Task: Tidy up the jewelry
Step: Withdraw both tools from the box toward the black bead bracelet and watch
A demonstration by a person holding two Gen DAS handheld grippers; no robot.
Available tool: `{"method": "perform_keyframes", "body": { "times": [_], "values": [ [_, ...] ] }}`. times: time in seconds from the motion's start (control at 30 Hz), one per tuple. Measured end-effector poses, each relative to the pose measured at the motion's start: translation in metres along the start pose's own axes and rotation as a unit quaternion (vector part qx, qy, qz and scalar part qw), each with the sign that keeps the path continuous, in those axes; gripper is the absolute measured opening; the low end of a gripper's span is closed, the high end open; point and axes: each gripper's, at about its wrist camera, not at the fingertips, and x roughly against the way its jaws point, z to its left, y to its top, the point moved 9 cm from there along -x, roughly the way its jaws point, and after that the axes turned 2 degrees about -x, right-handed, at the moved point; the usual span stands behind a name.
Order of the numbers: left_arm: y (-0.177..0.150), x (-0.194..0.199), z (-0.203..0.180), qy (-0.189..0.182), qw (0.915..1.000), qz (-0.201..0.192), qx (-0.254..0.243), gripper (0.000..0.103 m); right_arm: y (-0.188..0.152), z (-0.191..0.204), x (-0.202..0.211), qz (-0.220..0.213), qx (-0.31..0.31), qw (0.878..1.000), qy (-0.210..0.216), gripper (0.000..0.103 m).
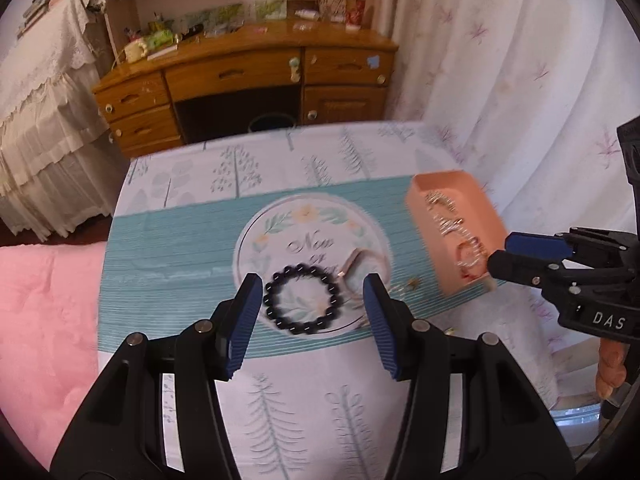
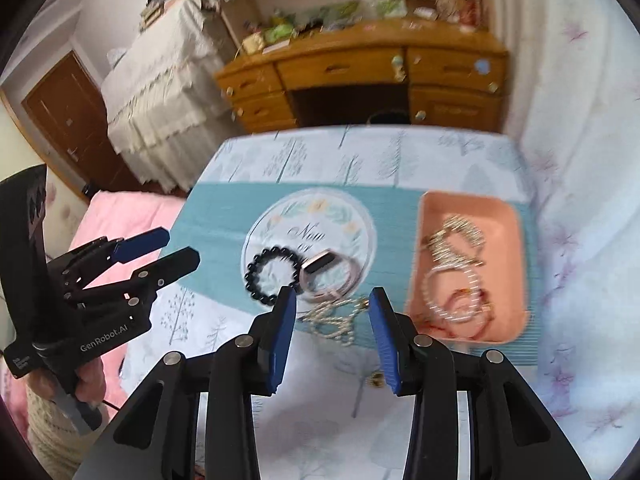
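A black bead bracelet (image 1: 301, 300) lies on the patterned tablecloth, between the tips of my open left gripper (image 1: 311, 295); it also shows in the right wrist view (image 2: 269, 276). A silver bangle (image 2: 330, 276) lies right of it, and a pale bead chain (image 2: 336, 318) lies between the tips of my open right gripper (image 2: 333, 306). A pink tray (image 2: 512, 240) at the right holds several bracelets and chains (image 2: 456, 264). In the left wrist view the tray (image 1: 424, 216) stands beside my right gripper (image 1: 502, 252). My left gripper (image 2: 176, 246) appears at the left, open.
A small gold piece (image 2: 376, 379) lies on the cloth near my right finger. A wooden desk (image 1: 248, 76) with clutter stands behind the table. A pink quilt (image 1: 44, 320) lies left, a white curtain (image 1: 520, 80) right.
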Motion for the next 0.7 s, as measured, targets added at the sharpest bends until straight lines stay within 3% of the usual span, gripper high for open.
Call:
{"method": "perform_keyframes", "body": {
  "times": [0.3,0.4,0.6,0.7],
  "values": [
    [-0.029,-0.097,0.042,0.003,0.9951,0.093,0.035,0.049,0.009,0.000,-0.119,0.082,-0.019,0.996,-0.002,0.037],
    [-0.038,-0.129,0.050,0.003,0.9918,0.119,0.047,0.049,0.011,-0.007,-0.154,0.098,-0.022,0.995,-0.013,0.029],
    [-0.045,-0.163,0.054,0.004,0.9877,0.144,0.059,0.049,0.010,-0.025,-0.205,0.119,-0.026,0.992,-0.036,0.025],
    [-0.045,-0.174,0.051,0.004,0.9870,0.151,0.055,0.049,0.009,-0.032,-0.220,0.123,-0.025,0.991,-0.039,0.017]
  ]
}}
